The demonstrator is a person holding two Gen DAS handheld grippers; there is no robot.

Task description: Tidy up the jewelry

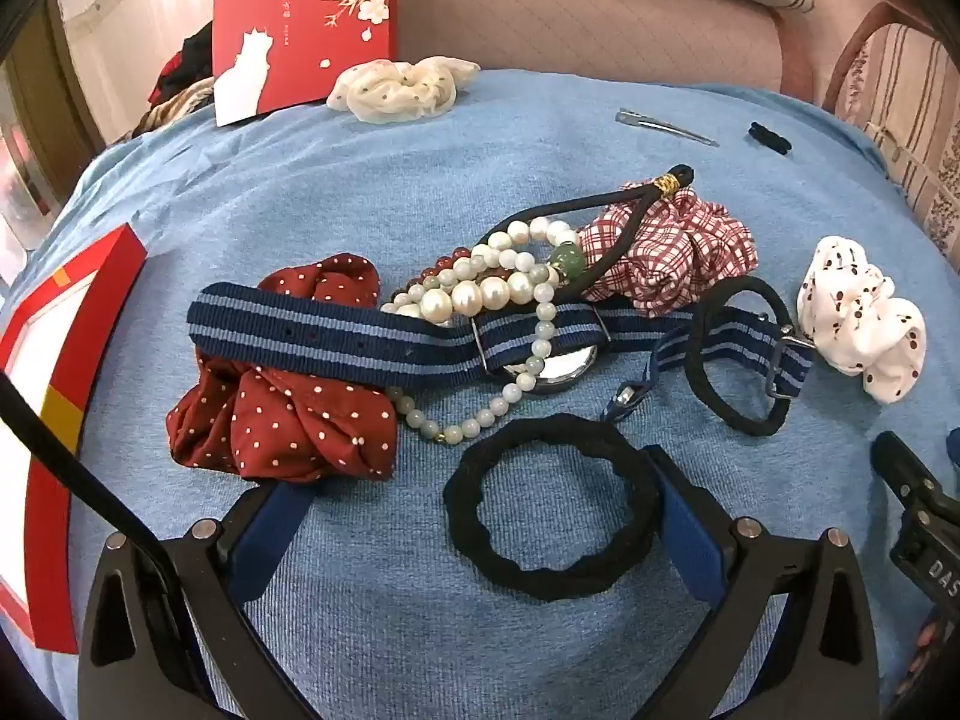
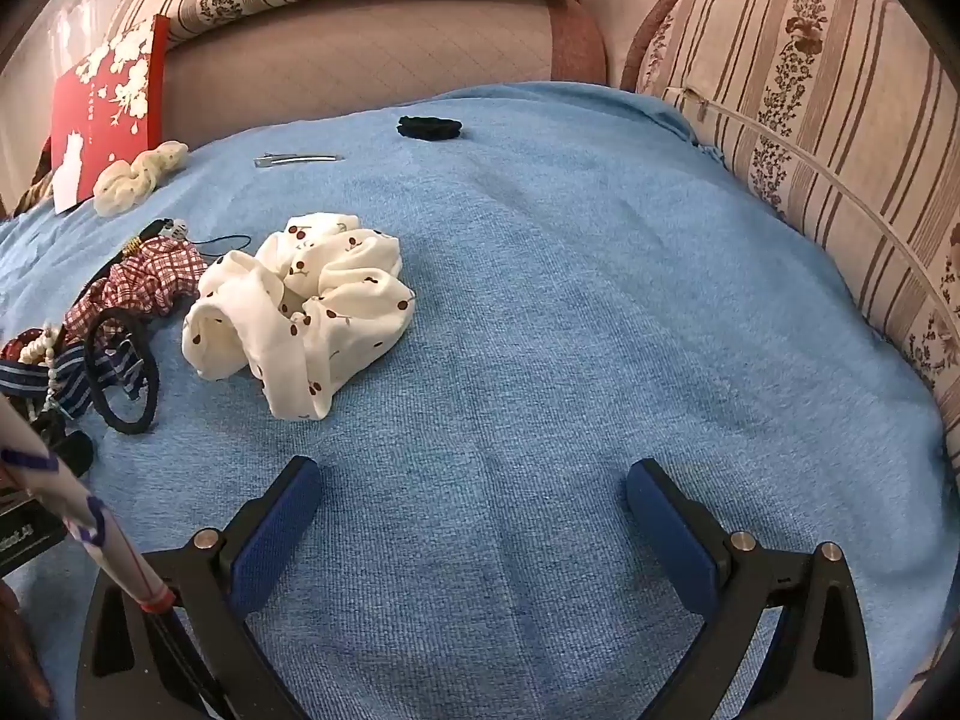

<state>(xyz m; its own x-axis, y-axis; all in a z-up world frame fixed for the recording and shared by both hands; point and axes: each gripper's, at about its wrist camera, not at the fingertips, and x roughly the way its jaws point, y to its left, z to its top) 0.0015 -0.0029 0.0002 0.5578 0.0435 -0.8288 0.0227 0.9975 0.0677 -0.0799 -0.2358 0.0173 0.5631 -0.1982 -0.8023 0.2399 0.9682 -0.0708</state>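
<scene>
A pile lies mid-cloth: pearl and jade bead bracelets (image 1: 498, 294), a watch on a blue striped strap (image 1: 336, 336), a red polka-dot scrunchie (image 1: 288, 414), a red plaid scrunchie (image 1: 666, 258) and black hair ties (image 1: 738, 360). A thick black hair tie (image 1: 552, 516) lies flat between the fingers of my open left gripper (image 1: 474, 480). A white cherry-print scrunchie (image 2: 300, 318) lies left of and beyond my right gripper (image 2: 474, 480), which is open and empty over bare cloth.
An open red box (image 1: 54, 414) sits at the left edge, its lid (image 1: 306, 24) propped at the back beside a cream scrunchie (image 1: 402, 87). A metal hair clip (image 1: 666, 126) and a small black tie (image 2: 429, 127) lie far back. Sofa cushions (image 2: 840, 138) border the blue cloth (image 2: 600, 312).
</scene>
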